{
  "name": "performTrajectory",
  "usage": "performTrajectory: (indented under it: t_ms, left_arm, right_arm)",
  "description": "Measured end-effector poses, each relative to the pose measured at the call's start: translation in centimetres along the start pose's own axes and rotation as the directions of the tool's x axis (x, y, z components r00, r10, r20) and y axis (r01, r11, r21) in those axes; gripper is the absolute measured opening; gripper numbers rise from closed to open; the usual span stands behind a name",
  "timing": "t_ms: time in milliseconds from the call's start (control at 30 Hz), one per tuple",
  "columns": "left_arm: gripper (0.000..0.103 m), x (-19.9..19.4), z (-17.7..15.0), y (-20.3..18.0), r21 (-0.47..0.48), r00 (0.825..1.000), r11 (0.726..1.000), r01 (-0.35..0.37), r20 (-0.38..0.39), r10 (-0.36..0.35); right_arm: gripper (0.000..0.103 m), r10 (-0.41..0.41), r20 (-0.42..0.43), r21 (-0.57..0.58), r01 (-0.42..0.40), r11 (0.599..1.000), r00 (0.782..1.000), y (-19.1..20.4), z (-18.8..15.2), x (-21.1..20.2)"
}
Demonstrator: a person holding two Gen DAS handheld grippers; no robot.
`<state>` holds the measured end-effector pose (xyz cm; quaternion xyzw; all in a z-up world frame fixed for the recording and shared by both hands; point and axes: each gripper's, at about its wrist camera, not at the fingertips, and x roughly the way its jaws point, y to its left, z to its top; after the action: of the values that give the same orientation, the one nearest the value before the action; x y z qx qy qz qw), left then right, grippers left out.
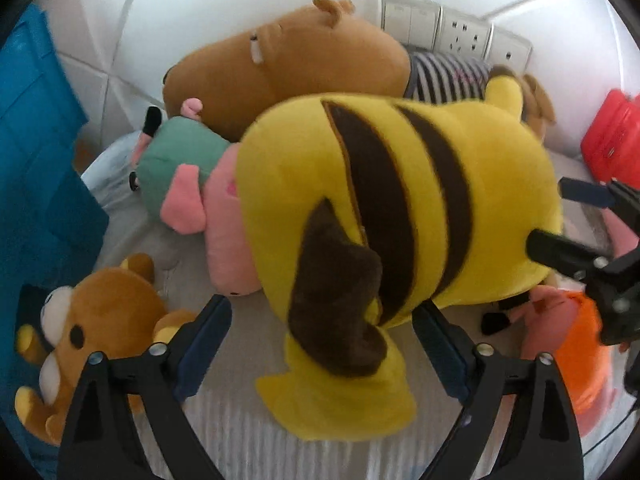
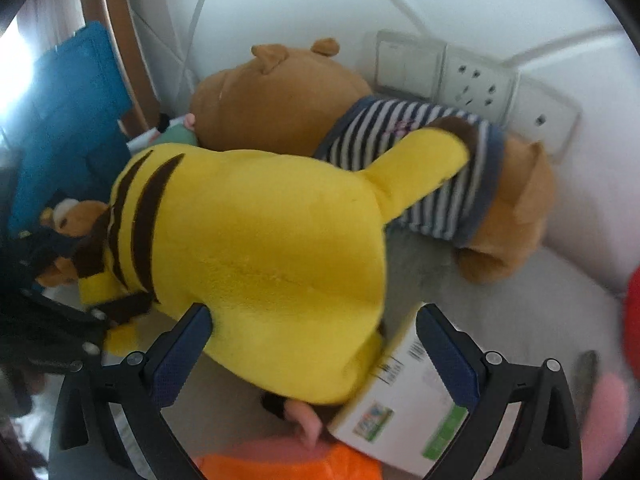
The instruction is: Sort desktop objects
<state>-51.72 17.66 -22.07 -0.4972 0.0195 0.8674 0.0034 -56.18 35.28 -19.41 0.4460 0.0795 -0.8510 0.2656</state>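
A big yellow plush with brown stripes lies on the grey surface among other toys; it also fills the right wrist view. My left gripper is open, its fingers either side of the plush's brown-and-yellow tail. My right gripper is open around the plush's body; it shows at the right edge of the left wrist view. A white and green carton lies under the plush by my right finger.
A large brown bear in a striped shirt lies against the wall with sockets. A pink pig plush in green, a small brown bear, an orange-clad plush, a blue crate and a red box surround it.
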Motion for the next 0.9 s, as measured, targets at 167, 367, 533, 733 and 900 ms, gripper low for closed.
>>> performTrajectory:
  t_ms: [167, 367, 533, 733, 900]
  left_arm:
    - [0.102, 1.5, 0.0, 0.0, -0.001, 1.0, 1.0, 0.021, 0.007, -0.021]
    - [0.077, 0.9, 0.0, -0.2, 0.024, 0.996, 1.0, 0.02, 0.085, -0.022]
    - [0.068, 0.7, 0.0, -0.4, 0.024, 0.996, 0.999, 0.029, 0.084, -0.031]
    - [0.055, -1.4, -0.7, -1.0, 0.023, 0.996, 1.0, 0.004, 0.085, -0.006]
    - [0.045, -4.7, -1.3, -0.8, 0.023, 0.992, 1.0, 0.018, 0.121, -0.021]
  right_arm:
    - [0.103, 0.135, -0.035, -0.001, -0.135, 0.991, 0.99, -0.4, -0.4, 1.9]
    - [0.103, 0.098, -0.014, -0.027, -0.098, 0.995, 0.995, 0.6, -0.2, 2.8]
    - [0.097, 0.026, 0.0, -0.06, -0.026, 0.998, 1.0, 2.2, -0.5, 2.9]
    - [0.085, -0.019, 0.054, -0.085, 0.024, 0.996, 0.998, 4.1, -1.7, 0.5]
    - [0.076, -0.005, 0.098, -0.072, 0.012, 0.997, 0.995, 5.1, -2.6, -2.8]
